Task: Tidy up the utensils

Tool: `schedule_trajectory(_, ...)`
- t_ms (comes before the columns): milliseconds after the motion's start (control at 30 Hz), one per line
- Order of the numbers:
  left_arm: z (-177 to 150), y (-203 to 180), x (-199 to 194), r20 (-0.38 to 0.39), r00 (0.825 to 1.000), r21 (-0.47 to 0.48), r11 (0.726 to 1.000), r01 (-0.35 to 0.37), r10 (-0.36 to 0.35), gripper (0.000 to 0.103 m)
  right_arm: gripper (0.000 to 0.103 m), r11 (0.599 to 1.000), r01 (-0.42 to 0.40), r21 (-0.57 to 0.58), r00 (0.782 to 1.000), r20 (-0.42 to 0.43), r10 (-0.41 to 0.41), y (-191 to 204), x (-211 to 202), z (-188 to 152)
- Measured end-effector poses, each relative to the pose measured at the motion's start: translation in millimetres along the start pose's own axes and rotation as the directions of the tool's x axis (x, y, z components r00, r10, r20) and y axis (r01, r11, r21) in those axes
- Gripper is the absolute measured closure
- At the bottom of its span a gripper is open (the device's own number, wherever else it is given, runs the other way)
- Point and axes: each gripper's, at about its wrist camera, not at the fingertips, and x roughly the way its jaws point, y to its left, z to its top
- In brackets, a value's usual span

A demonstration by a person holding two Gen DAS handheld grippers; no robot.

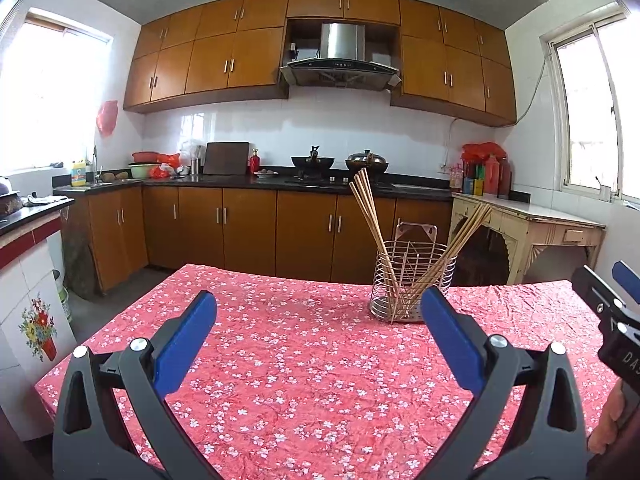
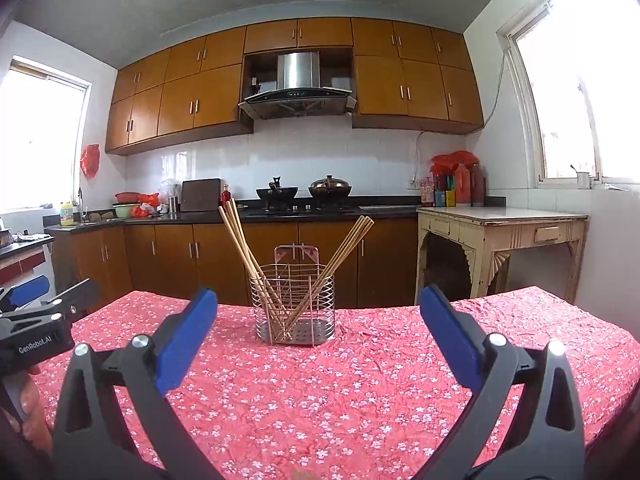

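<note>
You are holding both tongs out over the surface (image 1: 304,360), which is wearing a red cloth with small white flowers; your left tongs (image 1: 318,312) are gaping wide with nothing between the blue pads, and your right tongs (image 2: 318,308) are gaping just as wide, also gripping nothing. The wire utensil holder (image 2: 293,304) is standing upright on the cloth, sitting in the centre of the right wrist frame, framed between your right fingers; in the left wrist view it is sitting right of centre, just beyond the right blue pad (image 1: 448,336). The chopsticks (image 2: 240,240) are leaning inside the holder in two bundles; one bundle is tilting toward the upper left, the other bundle (image 2: 344,248) is tilting toward the upper right, and their lower ends are crossing near the holder's base. Your right tongs are showing at the right edge of the left wrist frame, and your left tongs are peeking in at the left edge of the right wrist frame; they are hovering well apart. Behind the surface, brown cabinets (image 2: 240,256) and a cream side table (image 2: 500,240) are filling the background.
</note>
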Motion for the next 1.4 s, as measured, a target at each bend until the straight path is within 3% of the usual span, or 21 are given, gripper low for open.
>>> schedule_trajectory(1400, 3.3, -8.1, -4.3, 0.022, 0.999, 0.026, 0.999, 0.027, -0.027, 0.002, 0.004, 1.000, -0.006, 0.001, 1.000, 0.008, 0.006, 1.0, 1.3, 0.6)
